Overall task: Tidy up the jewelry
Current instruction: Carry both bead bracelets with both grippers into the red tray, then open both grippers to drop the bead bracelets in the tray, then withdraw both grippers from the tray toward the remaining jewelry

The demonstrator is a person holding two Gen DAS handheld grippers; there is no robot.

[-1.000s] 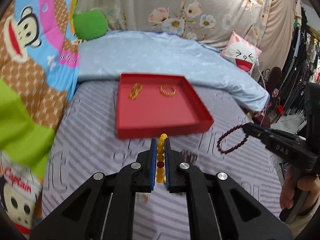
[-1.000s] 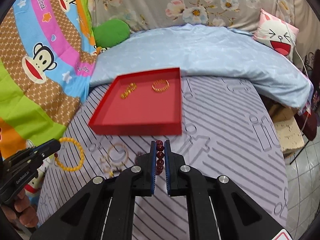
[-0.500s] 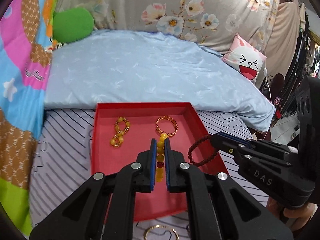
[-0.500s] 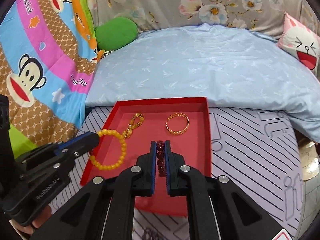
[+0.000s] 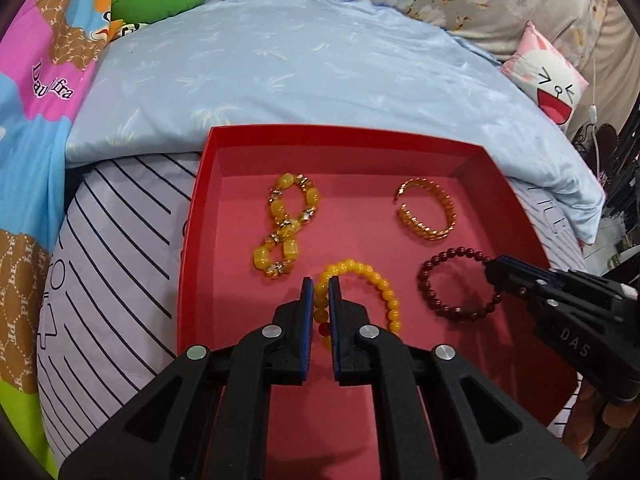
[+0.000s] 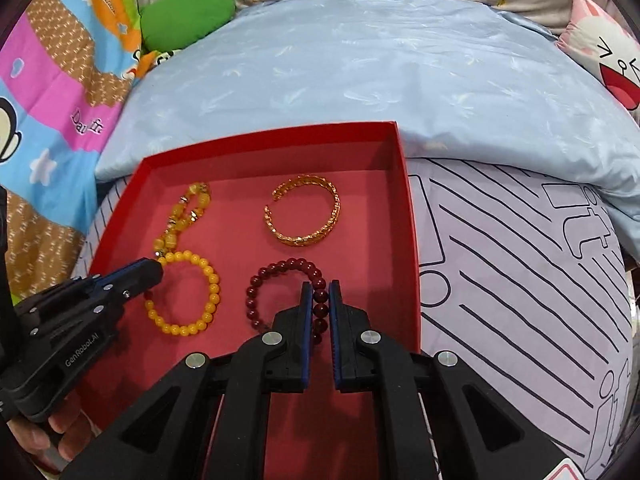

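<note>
Placement step, shallow red cardboard tray (image 5: pixel 202 216). Left gripper (image 5: pixel 321 292) pinches the yellow round-bead bracelet (image 5: pixel 362 272) at 6 o'clock on the tray floor; right gripper (image 6: pixel 320 294) clamps the dark red round-bead bracelet (image 6: pixel 280 270) toward 4 o'clock. Judged best: part each pair of jaws, withdraw upward, avoiding the gold open cuff bangle (image 6: pixel 304 216) at 1 o'clock.
</note>
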